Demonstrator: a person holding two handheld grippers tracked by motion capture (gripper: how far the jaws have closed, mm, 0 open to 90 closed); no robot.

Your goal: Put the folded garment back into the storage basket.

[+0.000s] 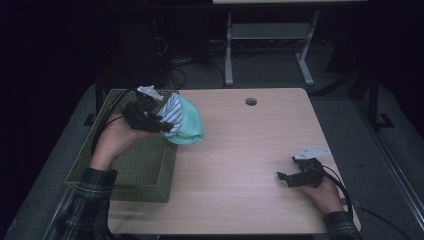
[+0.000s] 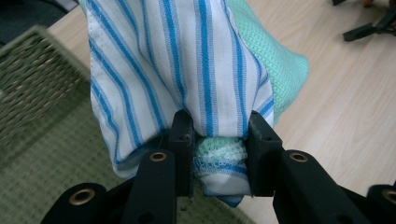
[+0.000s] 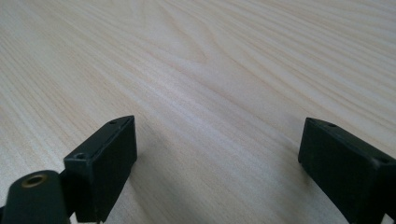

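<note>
green woven basket [image 1: 140,165] at bench's [image 1: 240,165] left edge. left gripper [image 1: 162,125] clamped on bunched striped and mint cloths [image 1: 182,119], held above basket's right rim. right gripper [image 1: 284,177] jaws apart, empty, resting on bench at right.

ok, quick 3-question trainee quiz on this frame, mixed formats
1. True or false: the left gripper is shut on the folded cloths.
2. The woven basket sits at which edge of the table? A) the person's left B) the person's right C) far edge
3. Fill in: the right gripper rests low over the bare wood with its jaws ____.

Key:
1. True; its jaws pinch a blue-striped white cloth wrapped around a mint green one.
2. A
3. open, nothing between them.
</note>
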